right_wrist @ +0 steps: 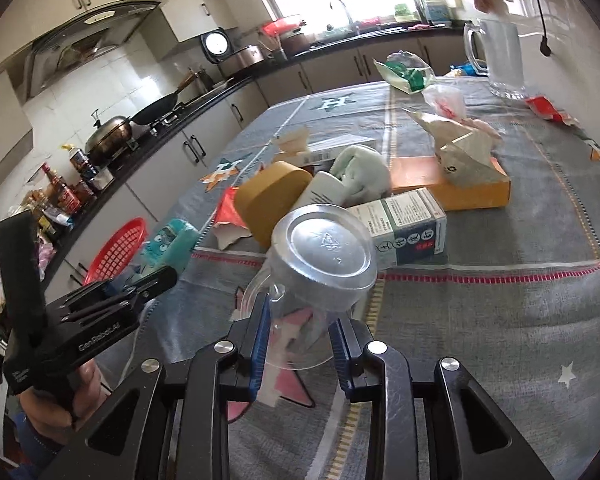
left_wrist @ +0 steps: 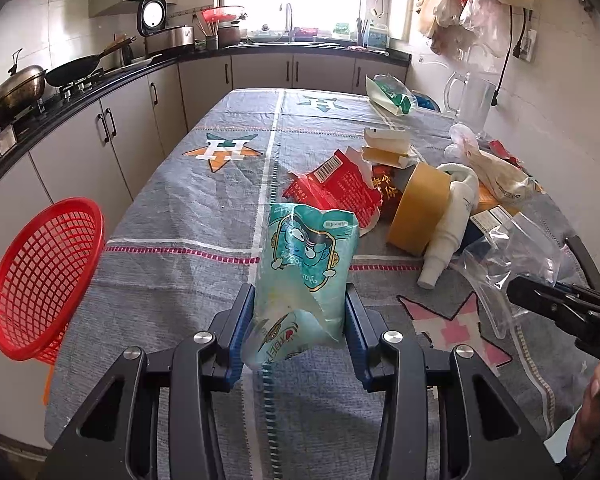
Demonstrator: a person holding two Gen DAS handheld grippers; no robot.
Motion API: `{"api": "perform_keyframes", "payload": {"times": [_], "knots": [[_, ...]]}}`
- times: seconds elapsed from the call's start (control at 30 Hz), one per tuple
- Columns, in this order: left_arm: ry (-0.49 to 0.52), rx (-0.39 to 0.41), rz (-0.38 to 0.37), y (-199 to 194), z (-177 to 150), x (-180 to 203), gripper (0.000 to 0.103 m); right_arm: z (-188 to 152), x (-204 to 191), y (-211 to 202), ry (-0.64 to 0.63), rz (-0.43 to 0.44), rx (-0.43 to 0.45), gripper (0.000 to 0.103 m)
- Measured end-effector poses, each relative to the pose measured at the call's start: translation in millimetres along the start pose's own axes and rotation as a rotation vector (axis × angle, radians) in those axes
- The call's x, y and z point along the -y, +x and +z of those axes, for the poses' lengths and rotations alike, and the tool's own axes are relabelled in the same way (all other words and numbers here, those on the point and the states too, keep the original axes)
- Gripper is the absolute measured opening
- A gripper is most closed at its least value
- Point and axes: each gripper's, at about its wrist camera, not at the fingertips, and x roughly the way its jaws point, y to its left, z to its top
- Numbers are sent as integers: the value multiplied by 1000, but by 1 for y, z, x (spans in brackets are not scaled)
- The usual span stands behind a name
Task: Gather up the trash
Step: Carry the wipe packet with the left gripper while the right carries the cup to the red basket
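- Left gripper [left_wrist: 300,320]: jaws clamped on a teal snack wrapper [left_wrist: 308,256] with a cartoon print; wrapper stands up between the blue pads, held above the table [left_wrist: 172,240].
- Right gripper [right_wrist: 300,332]: jaws closed around a clear plastic cup [right_wrist: 320,256], held near the rim, base tilted up toward the camera. Whether the pads press hard or just touch, can't tell; cup is up off the cloth.
- Red mesh basket [left_wrist: 48,280] sits tilted at the table's left edge, near the left gripper, not touching it.
- Trash pile right of centre on the grey star-print cloth: torn red packet [left_wrist: 336,192], roll of brown tape [left_wrist: 416,208] just beside a white bottle [left_wrist: 448,236] lying on its side, open cardboard box [left_wrist: 388,148].
- From the right wrist view: white-green carton [right_wrist: 404,228] just behind the cup, orange flat box [right_wrist: 452,184] with a crumpled paper bag [right_wrist: 460,140] on top.
- Glass pitcher [right_wrist: 500,60] upright at the far right by the wall, well apart from both grippers.
- A hand [right_wrist: 60,400] holds the left gripper's handle at the left edge of the right wrist view.
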Motion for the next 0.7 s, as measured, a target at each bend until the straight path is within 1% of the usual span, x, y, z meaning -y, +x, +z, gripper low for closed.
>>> {"api": "perform_keyframes", "payload": {"times": [0.07, 0.2, 0.43, 0.7], "knots": [[2, 2, 1, 0, 0, 0, 41, 1, 1, 0, -5, -12, 11, 33], [3, 10, 7, -2, 0, -2, 41, 1, -4, -3, -34, -11, 35, 29], [-16, 29, 11, -11, 1, -10, 41, 2, -24, -19, -91, 23, 80, 29], [-54, 73, 48, -29, 5, -33, 41, 13, -49, -14, -137, 69, 65, 29]]}}
